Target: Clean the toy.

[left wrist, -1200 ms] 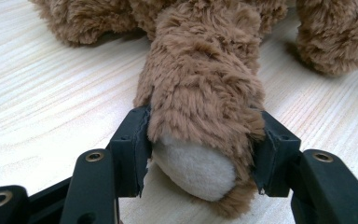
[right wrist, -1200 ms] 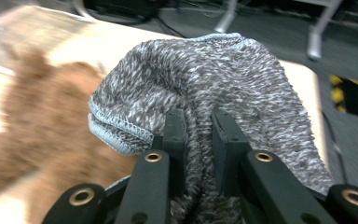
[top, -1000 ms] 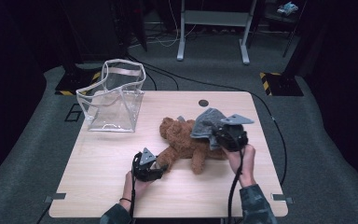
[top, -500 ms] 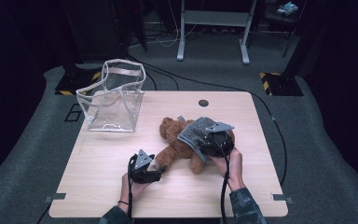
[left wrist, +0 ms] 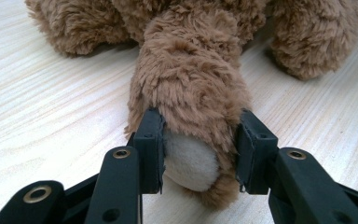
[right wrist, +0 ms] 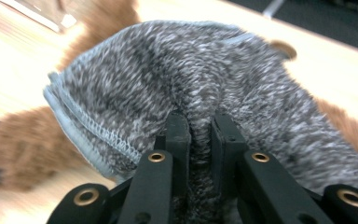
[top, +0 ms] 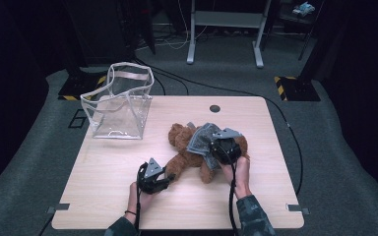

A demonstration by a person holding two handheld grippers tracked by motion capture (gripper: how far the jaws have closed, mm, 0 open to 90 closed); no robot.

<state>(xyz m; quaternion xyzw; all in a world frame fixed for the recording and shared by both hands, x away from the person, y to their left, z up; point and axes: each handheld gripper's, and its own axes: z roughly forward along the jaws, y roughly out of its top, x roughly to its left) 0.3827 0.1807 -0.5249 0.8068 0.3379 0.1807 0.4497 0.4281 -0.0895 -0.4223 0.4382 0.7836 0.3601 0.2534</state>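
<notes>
A brown teddy bear (top: 179,136) lies on the wooden table (top: 108,196). A grey knit garment (top: 201,140) is draped over its body. My left gripper (top: 169,176) is at the bear's near limb; in the left gripper view both pads press into the furry paw (left wrist: 191,93), and the jaws (left wrist: 198,149) have just been closing on it. My right gripper (top: 215,147) sits on the bear's right side. Its jaws (right wrist: 199,126) have just been closing and now pinch a fold of the grey garment (right wrist: 168,79). Brown fur (right wrist: 23,140) shows beneath the cloth.
A clear plastic bag (top: 120,105) with a pale handle stands open at the table's far left. A round cable hole (top: 214,108) lies near the far edge. Cables trail from both grippers towards the person. Dark floor surrounds the table.
The right gripper has come down and to the left with the grey garment, which now lies lower over the bear. The left gripper has stayed at the bear's limb.
</notes>
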